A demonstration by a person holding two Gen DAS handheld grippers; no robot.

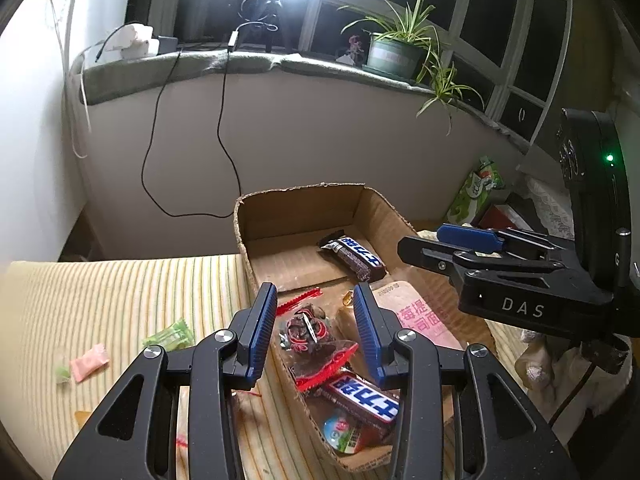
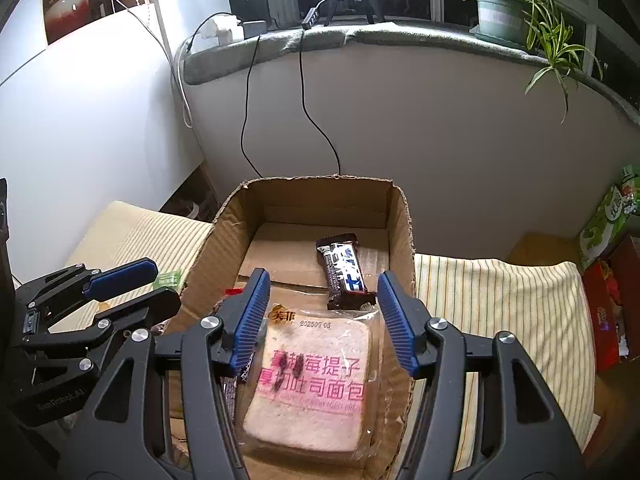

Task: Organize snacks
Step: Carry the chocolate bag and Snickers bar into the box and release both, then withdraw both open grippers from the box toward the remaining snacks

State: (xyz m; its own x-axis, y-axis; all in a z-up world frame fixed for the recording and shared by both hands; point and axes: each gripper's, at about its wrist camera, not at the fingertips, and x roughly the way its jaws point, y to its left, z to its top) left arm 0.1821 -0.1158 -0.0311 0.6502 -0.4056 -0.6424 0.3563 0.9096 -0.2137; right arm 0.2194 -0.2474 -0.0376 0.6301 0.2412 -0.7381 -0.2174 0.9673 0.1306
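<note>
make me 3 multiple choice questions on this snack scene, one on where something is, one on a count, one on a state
1. Where does the packaged toast slice lie?
A. on the windowsill
B. inside the cardboard box
C. on the striped cloth outside the box

2. How many chocolate bars with blue-and-white lettering show in the left wrist view?
A. none
B. two
C. five

3. How does the right gripper stand?
A. jaws apart above the toast, gripping nothing
C. shut on a potted plant
B. clamped on a chocolate bar

Answers:
1 B: the toast rests on the box floor, walls around it.
2 B: one chocolate bar lies at the far end of the box, another chocolate bar at the near end.
3 A: both blue pads stand clear of the wrapper.
</note>
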